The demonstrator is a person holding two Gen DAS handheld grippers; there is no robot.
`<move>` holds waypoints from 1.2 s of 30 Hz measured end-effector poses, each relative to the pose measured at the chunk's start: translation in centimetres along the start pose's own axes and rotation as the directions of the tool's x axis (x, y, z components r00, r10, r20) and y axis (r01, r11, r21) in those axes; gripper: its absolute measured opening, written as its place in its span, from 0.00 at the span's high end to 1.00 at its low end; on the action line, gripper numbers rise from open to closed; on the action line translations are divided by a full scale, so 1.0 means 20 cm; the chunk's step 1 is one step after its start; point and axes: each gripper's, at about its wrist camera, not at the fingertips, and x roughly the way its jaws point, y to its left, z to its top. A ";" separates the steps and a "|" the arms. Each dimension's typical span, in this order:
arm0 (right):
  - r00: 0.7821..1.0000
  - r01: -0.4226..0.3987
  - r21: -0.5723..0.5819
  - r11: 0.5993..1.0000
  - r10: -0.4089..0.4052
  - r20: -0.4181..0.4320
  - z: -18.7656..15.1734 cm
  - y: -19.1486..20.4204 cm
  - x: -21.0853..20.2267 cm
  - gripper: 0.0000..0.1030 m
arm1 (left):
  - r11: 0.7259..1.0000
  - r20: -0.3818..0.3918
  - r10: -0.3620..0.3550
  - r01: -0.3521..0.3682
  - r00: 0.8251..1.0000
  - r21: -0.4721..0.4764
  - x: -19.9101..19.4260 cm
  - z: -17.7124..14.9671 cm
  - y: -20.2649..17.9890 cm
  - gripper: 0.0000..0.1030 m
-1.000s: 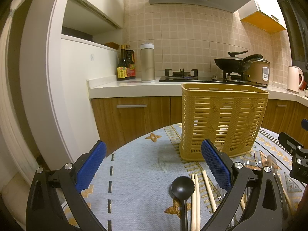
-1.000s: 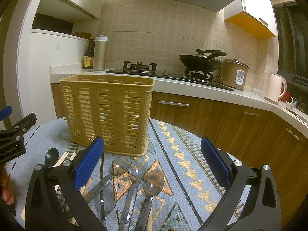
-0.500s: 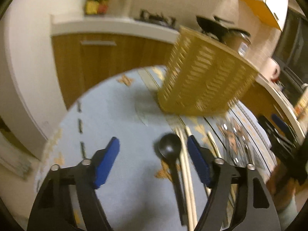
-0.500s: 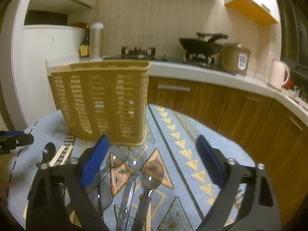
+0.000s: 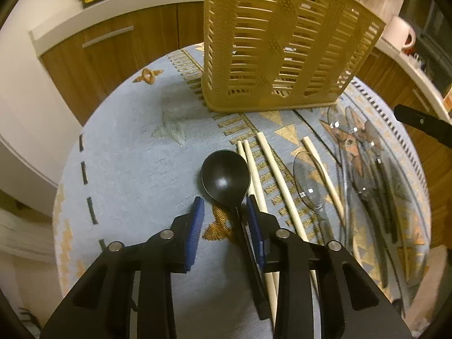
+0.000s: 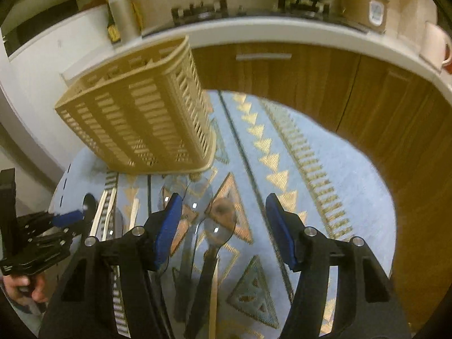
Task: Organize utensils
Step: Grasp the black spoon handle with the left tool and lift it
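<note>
The left tool (image 5: 224, 207) points down at the table (image 5: 127, 152), its jaws closing around the handle of a black spoon (image 5: 226, 176), whose bowl lies just ahead of the tips; the pads are not yet pressing it. Chopsticks (image 5: 275, 172) lie just right of that tool. The right tool (image 6: 223, 206) is closing too, with a clear spoon (image 6: 219, 230) lying between its jaws, untouched. A basket (image 5: 282, 42) stands beyond both tools.
</note>
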 end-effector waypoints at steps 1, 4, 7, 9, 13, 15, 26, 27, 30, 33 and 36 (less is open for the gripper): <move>0.999 -0.013 0.004 1.000 0.013 -0.038 0.00 0.00 0.03 0.49 | 1.000 -0.003 0.017 -0.016 1.000 0.013 0.00 0.00 -0.01 0.75; 0.992 -0.025 0.030 0.999 0.028 -0.125 0.01 -0.01 0.09 0.52 | 0.998 -0.006 0.050 -0.050 0.999 0.038 0.00 0.02 -0.02 0.80; 0.981 0.006 0.041 0.999 0.002 -0.192 0.00 -0.05 0.14 0.57 | 0.998 -0.011 0.054 -0.053 0.998 0.038 0.00 0.03 0.00 0.89; 0.969 -0.008 0.056 0.998 0.022 -0.248 -0.02 -0.07 0.17 0.64 | 0.999 -0.014 0.042 -0.041 0.999 0.030 0.00 0.03 0.03 0.92; 0.953 -0.032 0.050 0.998 0.046 -0.300 -0.07 -0.05 0.20 0.69 | 1.000 -0.021 -0.002 0.002 1.000 0.002 -0.01 0.04 0.08 0.93; 0.949 -0.033 0.032 0.999 0.041 -0.311 -0.08 -0.02 0.20 0.73 | 1.000 -0.021 -0.003 0.003 1.000 0.002 -0.02 0.04 0.09 0.93; 0.935 0.030 -0.068 0.997 -0.052 -0.351 -0.14 0.16 0.28 0.90 | 0.998 -0.027 0.045 -0.044 0.999 0.048 0.00 0.04 0.01 0.89; 0.936 0.034 -0.073 0.997 -0.057 -0.348 -0.13 0.18 0.29 0.90 | 0.997 -0.028 0.059 -0.057 0.998 0.060 0.00 0.04 0.00 0.89; 0.943 0.051 -0.081 0.995 -0.075 -0.325 -0.12 0.18 0.25 0.92 | 0.991 -0.024 0.100 -0.098 0.995 0.086 0.00 0.04 -0.03 0.95; 0.955 0.036 -0.060 0.998 -0.052 -0.292 -0.11 0.17 0.20 0.98 | 0.995 -0.003 0.085 -0.085 0.996 0.052 -0.01 0.03 0.00 0.96; 0.974 -0.019 -0.037 0.999 0.010 -0.227 -0.12 0.18 0.11 0.98 | 0.999 0.067 -0.031 0.033 0.997 -0.039 -0.06 0.01 0.08 0.96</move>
